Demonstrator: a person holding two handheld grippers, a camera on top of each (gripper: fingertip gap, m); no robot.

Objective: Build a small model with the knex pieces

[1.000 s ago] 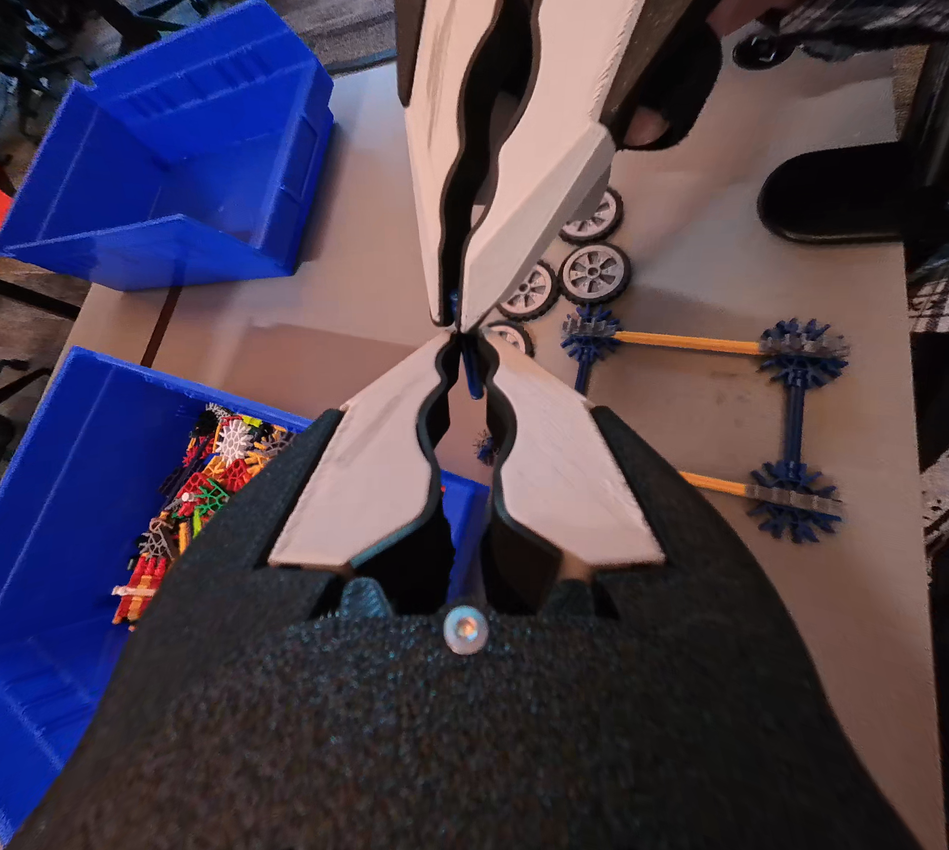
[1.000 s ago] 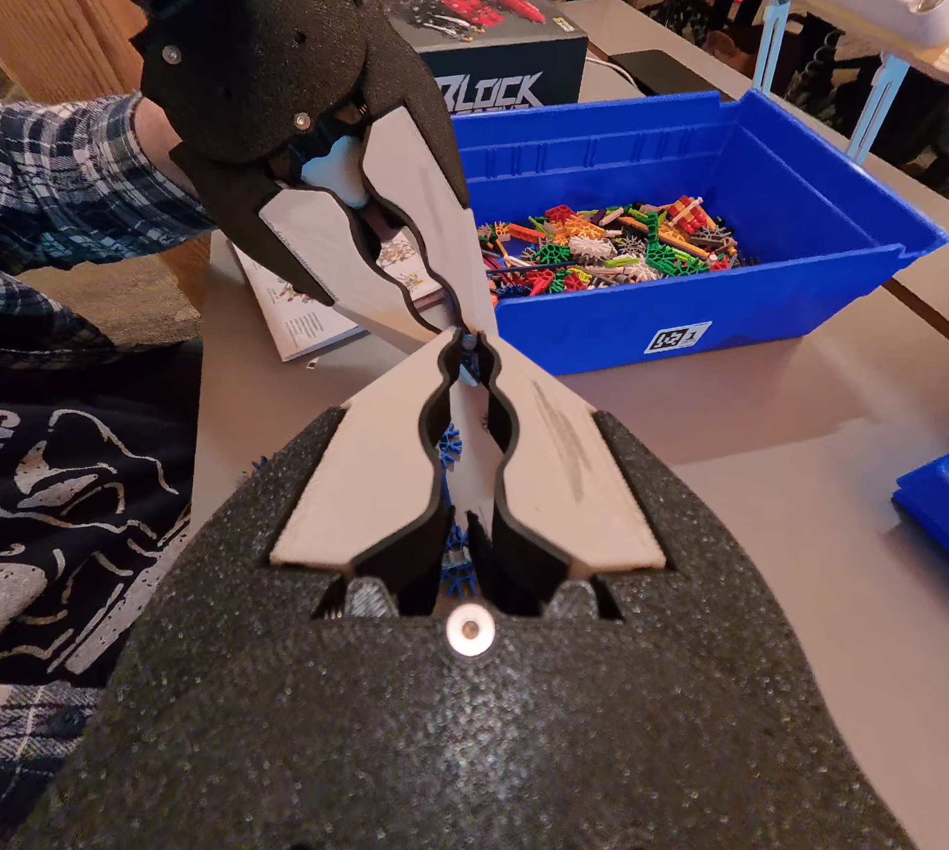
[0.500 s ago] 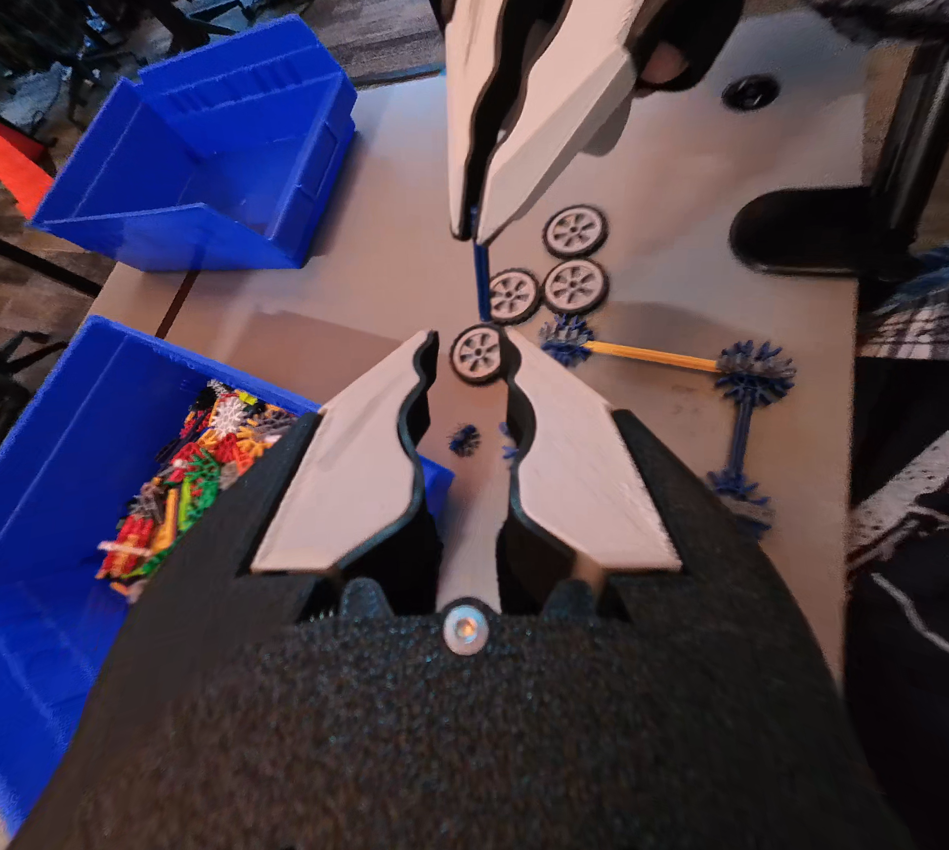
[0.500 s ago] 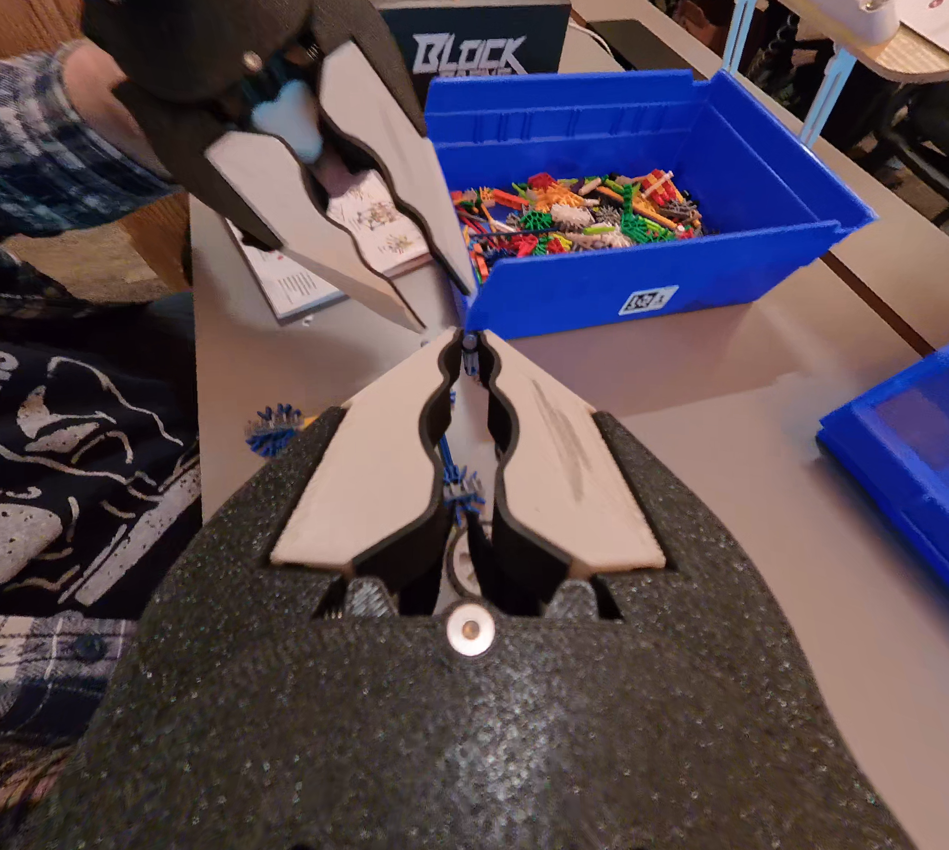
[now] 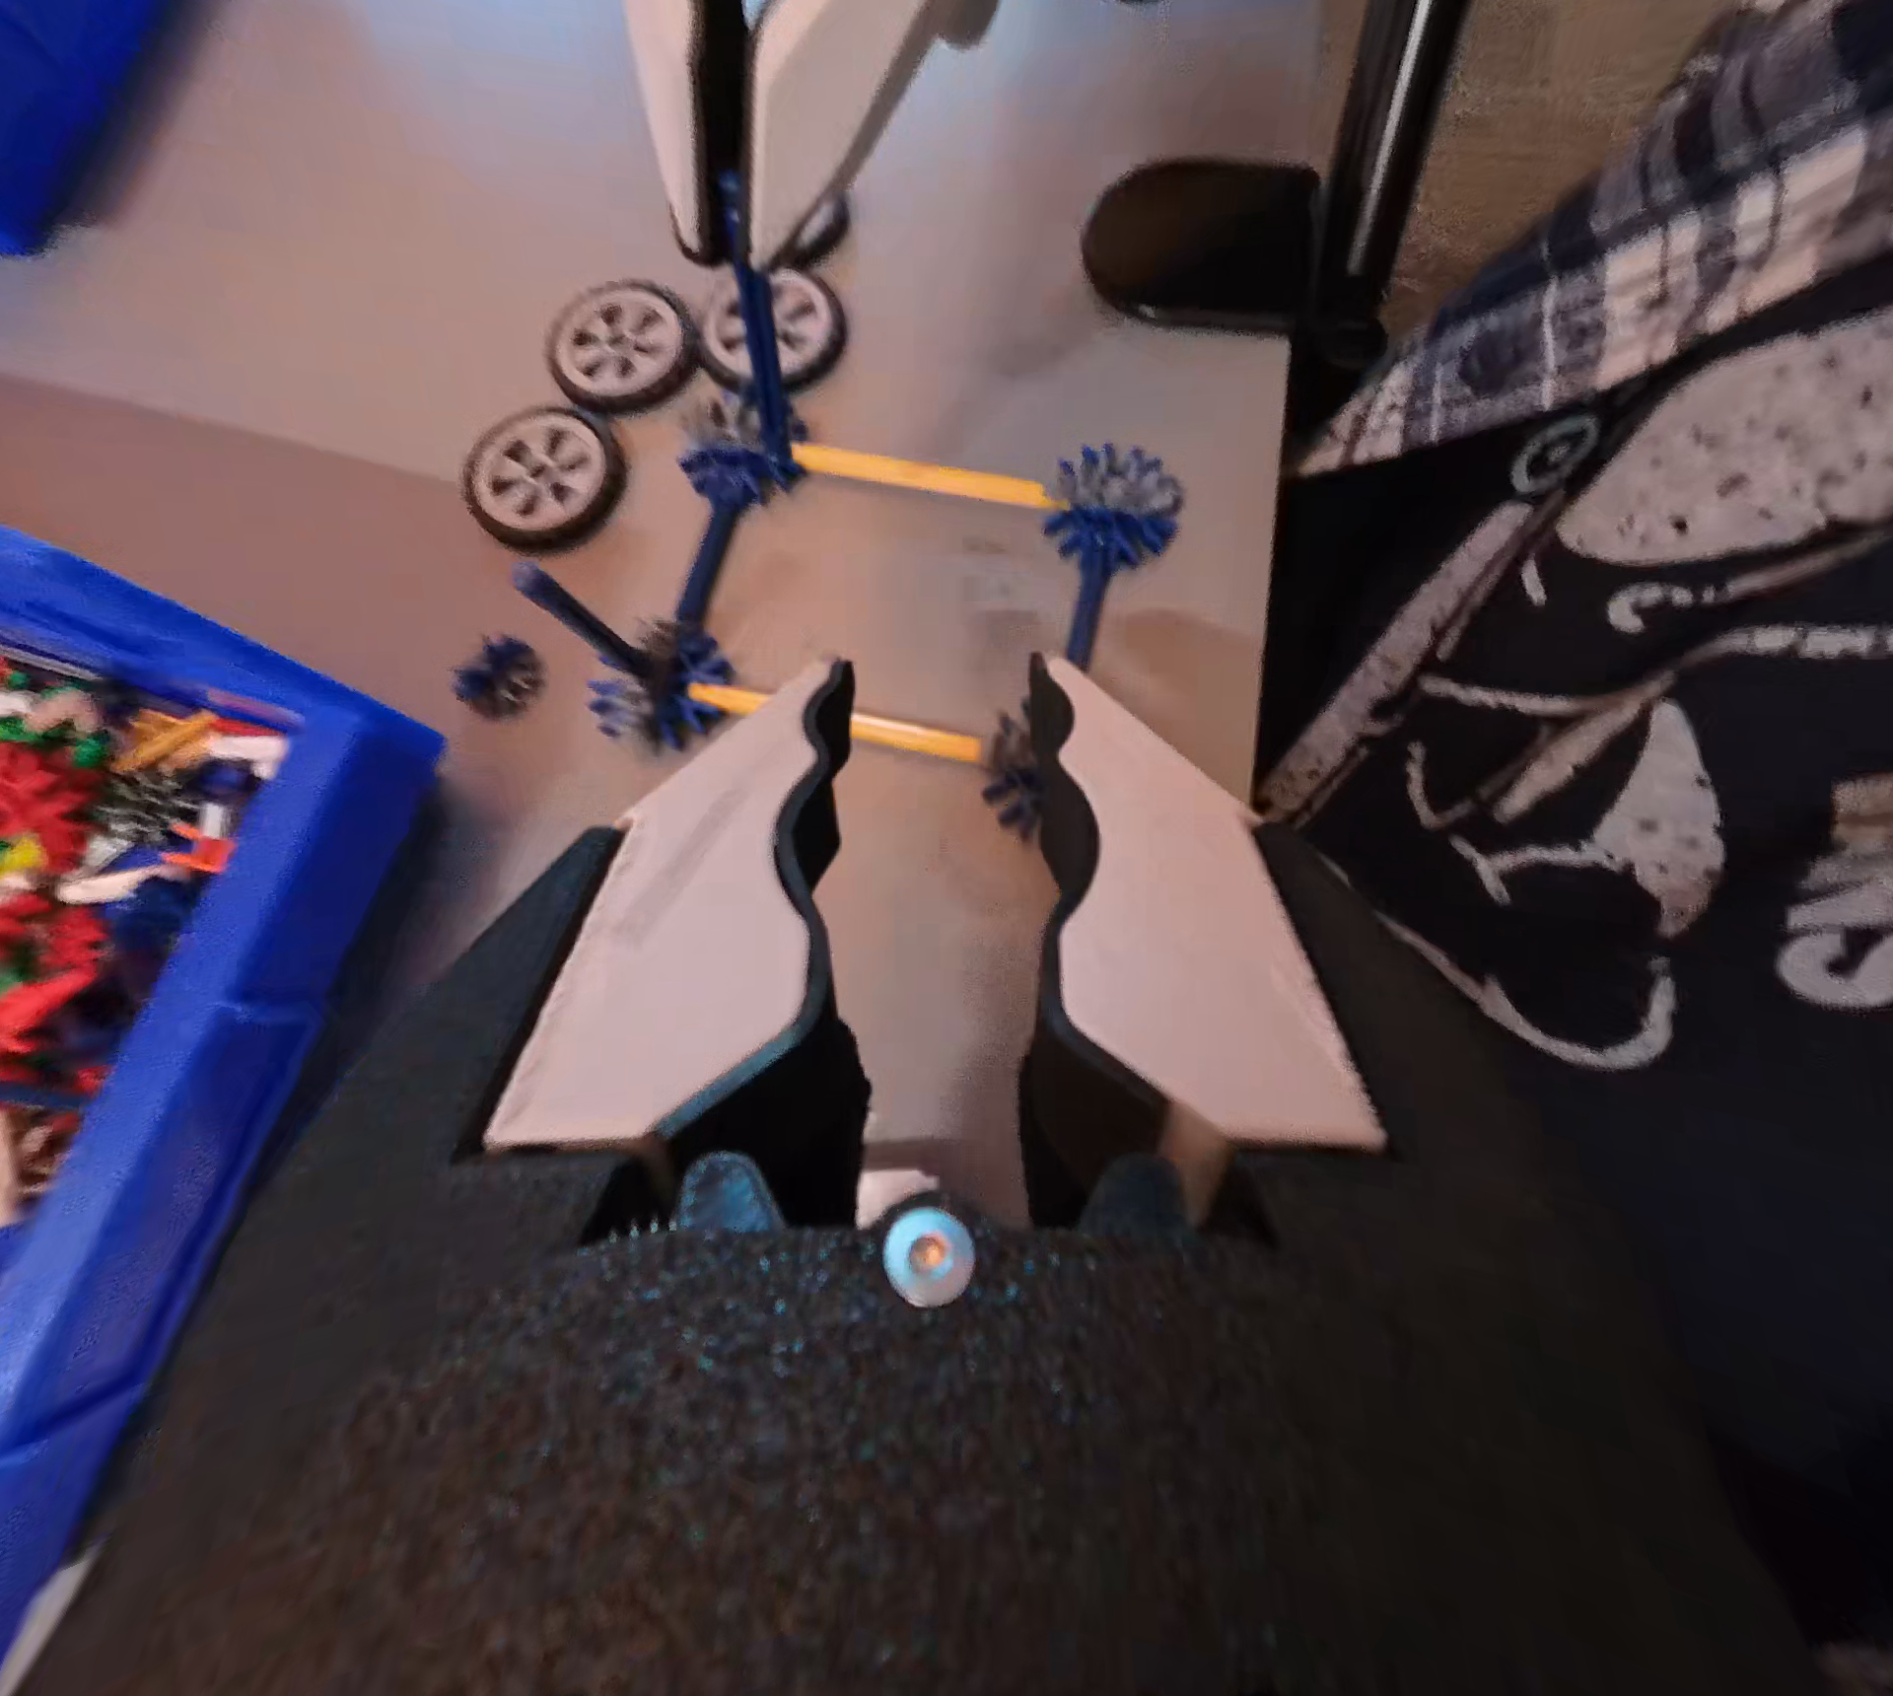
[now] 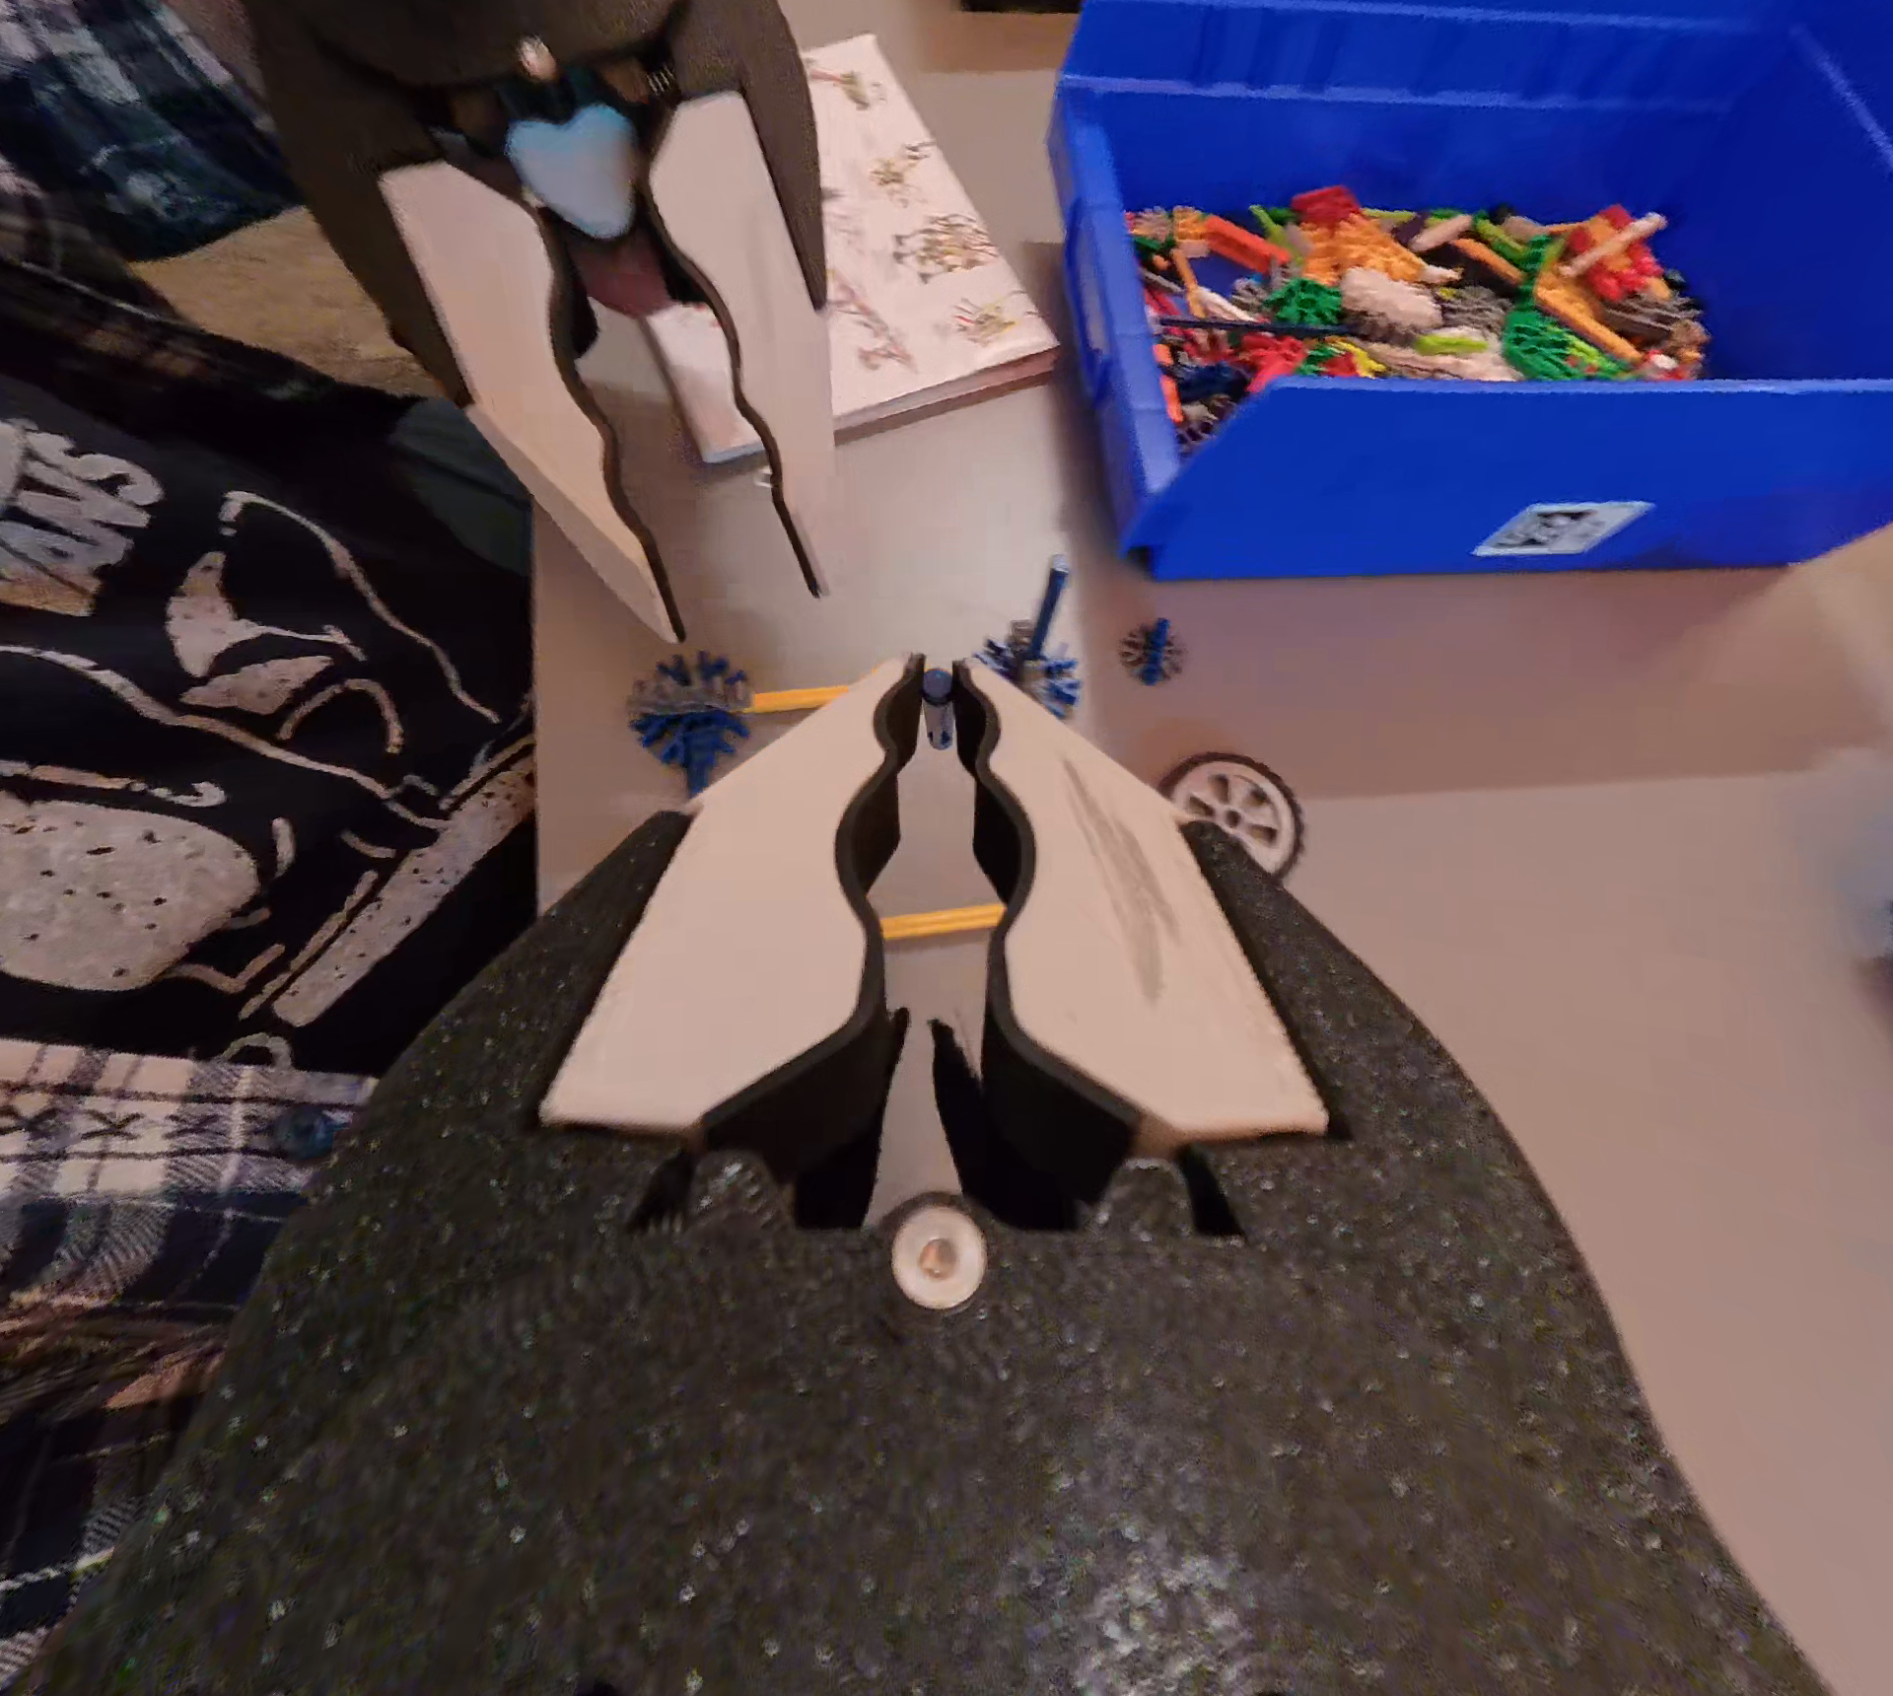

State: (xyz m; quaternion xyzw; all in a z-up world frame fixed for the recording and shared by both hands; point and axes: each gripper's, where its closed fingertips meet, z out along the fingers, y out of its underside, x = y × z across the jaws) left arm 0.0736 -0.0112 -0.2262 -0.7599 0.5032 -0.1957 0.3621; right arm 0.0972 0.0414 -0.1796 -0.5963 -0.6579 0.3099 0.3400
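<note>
1. While it hangs above the near side of the rod frame, the left gripper has its fingers spread apart with nothing between them — one yellow rod of the frame shows through the gap.
2. Left of the frame, a blue bin holds a heap of coloured building pieces, and a loose blue connector lies on the table between the bin and the frame.
3. Just beyond the frame's far left corner lie grey wheels, close together on the table.
4. At that same far left corner, the right gripper has its fingers pinched on a blue rod; the rod's lower end meets the corner's blue connector.
5. The frame itself is flat on the table: blue snowflake connectors at the corners, yellow rods on two sides, short blue rods on the other two, and one more blue rod sticking out from its near left corner.
6. Right of the frame, past the table edge, is a person's dark printed shirt under a plaid sleeve.
7. In the right wrist view a booklet lies on the table beyond the frame, beside the bin.
</note>
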